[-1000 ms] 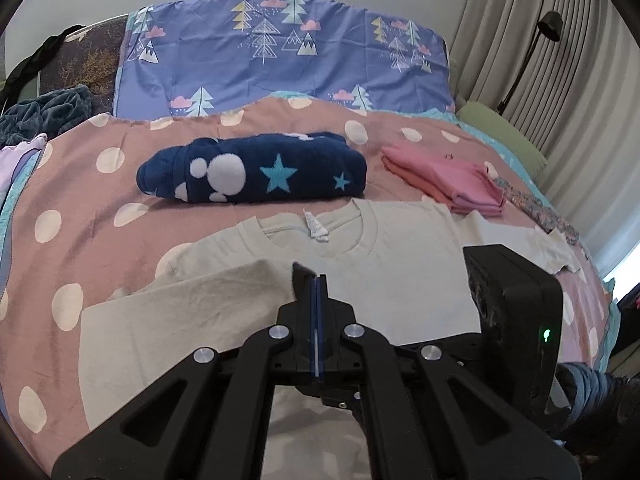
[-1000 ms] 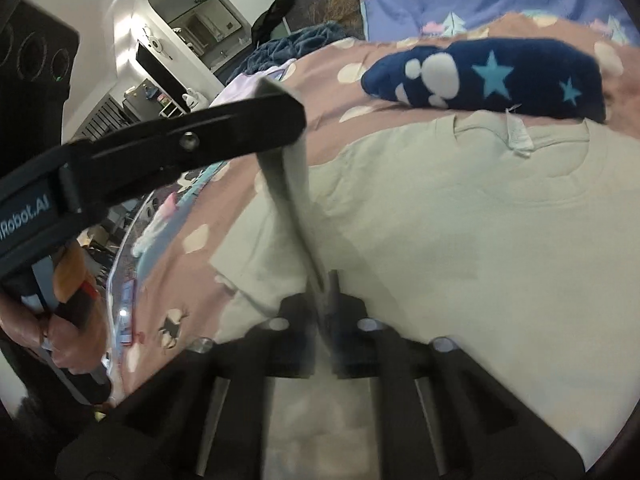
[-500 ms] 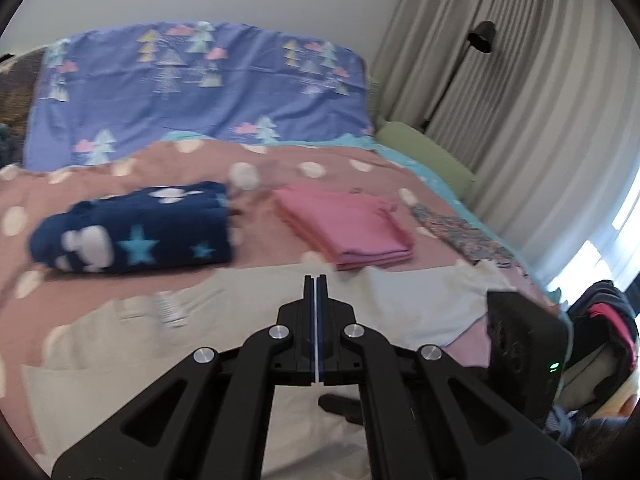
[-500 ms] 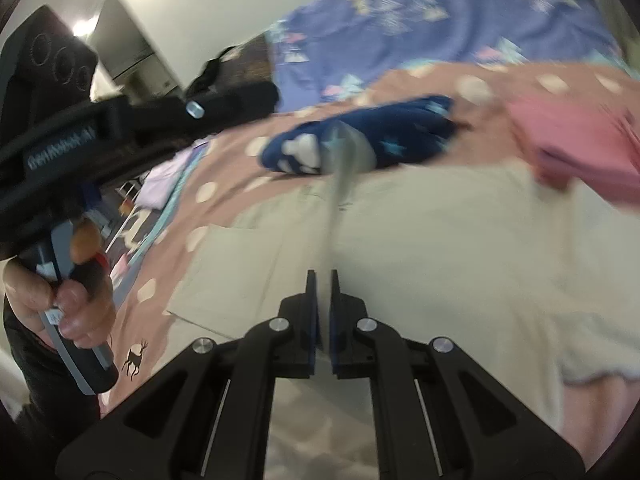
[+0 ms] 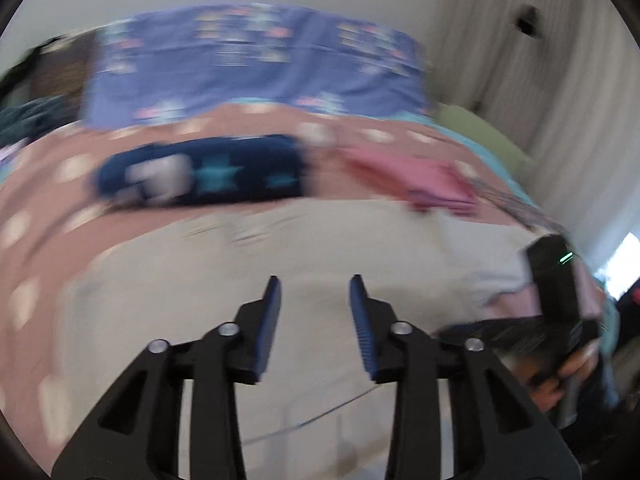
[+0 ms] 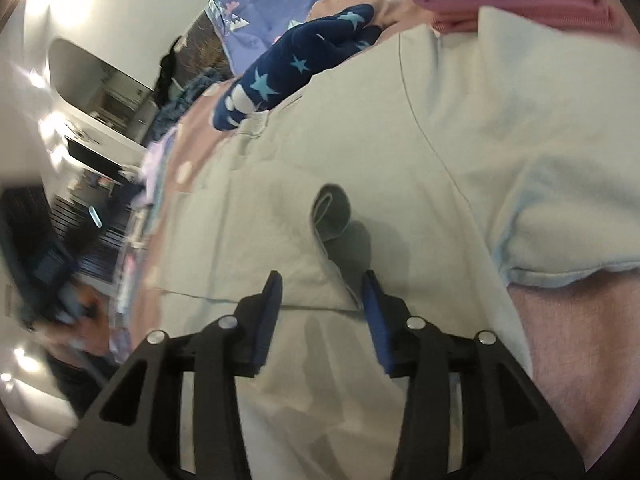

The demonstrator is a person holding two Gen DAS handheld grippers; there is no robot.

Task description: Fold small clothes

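Tongs on both sides were spreading: our left tongs gaped over the cream T-shirt with nothing between them, our right tongs let a fold slip. It lay on the bed's near edge.

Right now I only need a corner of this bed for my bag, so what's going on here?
A person is folding a pale T-shirt on the spotted bedspread with two hand-held grippers. Both the left gripper and the right gripper are opening over the shirt; a raised fold of it stands just ahead of the right one. Beyond lie a folded navy star garment and a folded pink garment.
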